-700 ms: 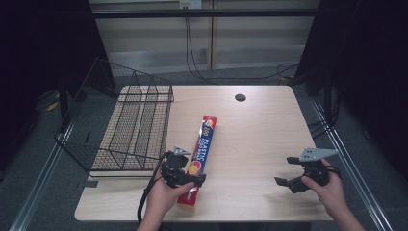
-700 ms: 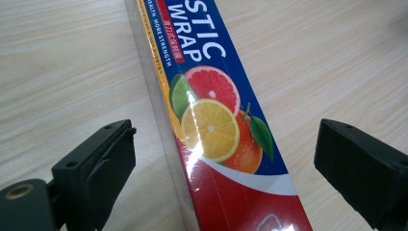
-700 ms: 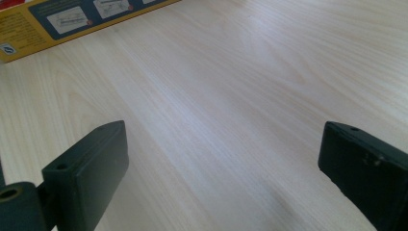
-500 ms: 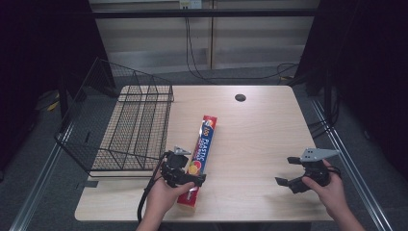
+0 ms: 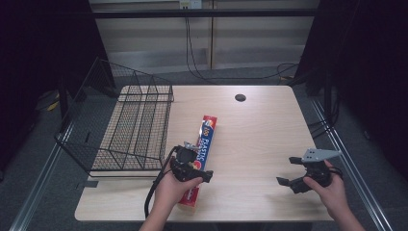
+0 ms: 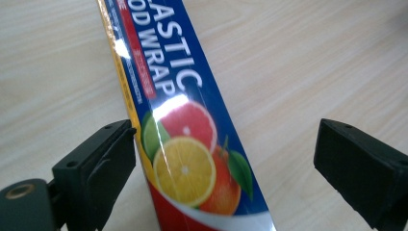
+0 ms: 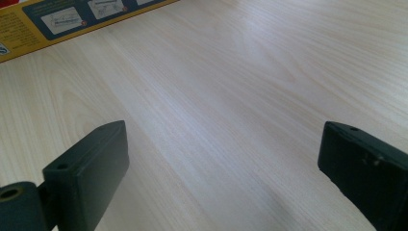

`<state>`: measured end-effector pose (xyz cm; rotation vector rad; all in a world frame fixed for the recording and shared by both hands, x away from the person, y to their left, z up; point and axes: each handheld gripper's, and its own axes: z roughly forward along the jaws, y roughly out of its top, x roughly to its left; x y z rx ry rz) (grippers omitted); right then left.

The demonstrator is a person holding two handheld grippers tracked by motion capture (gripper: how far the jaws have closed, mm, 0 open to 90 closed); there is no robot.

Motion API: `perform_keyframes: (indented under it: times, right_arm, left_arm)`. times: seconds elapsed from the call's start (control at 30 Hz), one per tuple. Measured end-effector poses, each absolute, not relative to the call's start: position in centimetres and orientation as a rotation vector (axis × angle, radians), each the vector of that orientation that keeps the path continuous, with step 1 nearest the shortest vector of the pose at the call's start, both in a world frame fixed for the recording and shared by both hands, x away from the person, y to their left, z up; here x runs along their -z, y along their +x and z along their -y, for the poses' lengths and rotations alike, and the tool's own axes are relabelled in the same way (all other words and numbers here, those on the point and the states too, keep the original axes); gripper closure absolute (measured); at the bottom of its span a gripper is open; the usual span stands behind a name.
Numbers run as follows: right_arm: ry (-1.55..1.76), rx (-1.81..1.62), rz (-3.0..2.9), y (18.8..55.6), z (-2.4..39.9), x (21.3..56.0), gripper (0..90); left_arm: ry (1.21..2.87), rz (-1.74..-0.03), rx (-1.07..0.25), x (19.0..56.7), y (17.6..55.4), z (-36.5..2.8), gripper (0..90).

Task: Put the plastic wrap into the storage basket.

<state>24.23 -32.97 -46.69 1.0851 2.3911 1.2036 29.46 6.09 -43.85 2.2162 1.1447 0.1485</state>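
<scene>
High view: a long wrap box (image 5: 202, 150) lies lengthwise on the counter (image 5: 260, 130), just right of a wire basket (image 5: 137, 126) that sits on the counter's left part. The left tool (image 5: 195, 168) hangs over the box's near half, the hand (image 5: 169, 190) behind it; from this angle the tool covers the box and its jaws cannot be read. The left gripper view resolves this: jaws spread wide, box (image 6: 192, 144) between them, lying diagonally. The left-hand jaw stands right at the box's yellow edge, contact uncertain; the right-hand jaw is well apart from it, bare counter between. Fruit print and lettering are legible here, not from above. The right tool (image 5: 293, 178) is at the counter's near right, well apart from the box, held by the right hand (image 5: 329, 187), grey plate on top. Right gripper view: jaws spread, bare wood between them, with the box's yellow side panel (image 7: 62, 24) at the top-left corner. The high view alone shows a dark round hole (image 5: 240, 97) near the counter's far edge and cables on the floor beyond.
</scene>
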Motion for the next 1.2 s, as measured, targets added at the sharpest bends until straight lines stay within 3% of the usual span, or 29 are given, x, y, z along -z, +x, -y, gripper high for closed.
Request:
perform_keyframes:
  times: [0.2, 0.77, 1.0, 1.2]
  right_arm:
    - [1.088, -1.223, -2.385, 24.3, 32.8, 46.7, 3.8]
    - [1.079, -1.252, -2.392, 24.1, 33.0, 46.8, 3.6]
    - [1.088, -1.264, -2.361, 23.9, 33.4, 46.5, 3.4]
    - [1.106, -1.271, -2.348, 23.9, 33.7, 46.6, 3.1]
  left_arm:
    - [2.243, -1.180, -0.204, 43.6, 31.3, -5.2, 8.9]
    - [2.309, -1.287, -0.186, 45.5, 34.1, -4.2, 13.4]
    - [2.337, -1.264, -0.199, 46.0, 34.5, -3.9, 22.0]
    - [2.356, -1.332, -0.128, 46.7, 35.1, -4.0, 23.6]
